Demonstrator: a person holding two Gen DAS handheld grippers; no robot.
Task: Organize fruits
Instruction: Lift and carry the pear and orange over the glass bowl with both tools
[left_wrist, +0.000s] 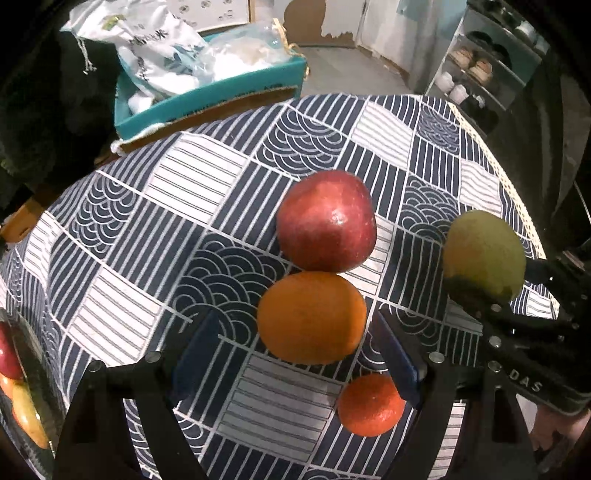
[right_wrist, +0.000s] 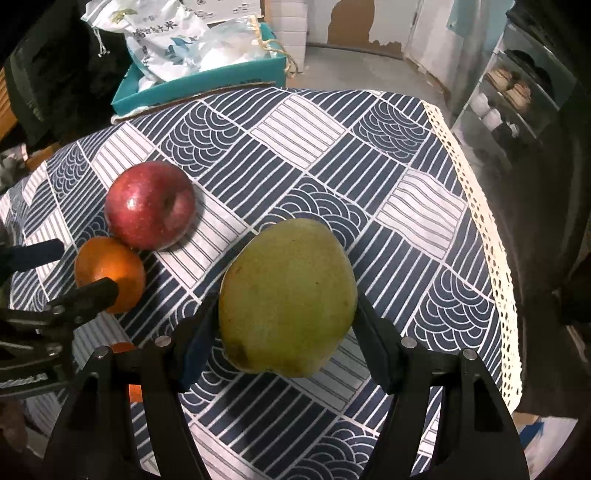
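My right gripper is shut on a green pear and holds it above the patterned tablecloth. In the left wrist view the pear hangs at the right. My left gripper is open, its blue pads standing on either side of a large orange without touching it. A red apple lies against the orange's far side. A small tangerine sits by the right finger. The right wrist view shows the apple, the orange and the left gripper at the left.
A teal box with white plastic bags stands at the table's far edge. A dark bowl with several fruits shows at the left edge. The cloth's lace hem marks the table's right edge, with a shelf of shoes beyond.
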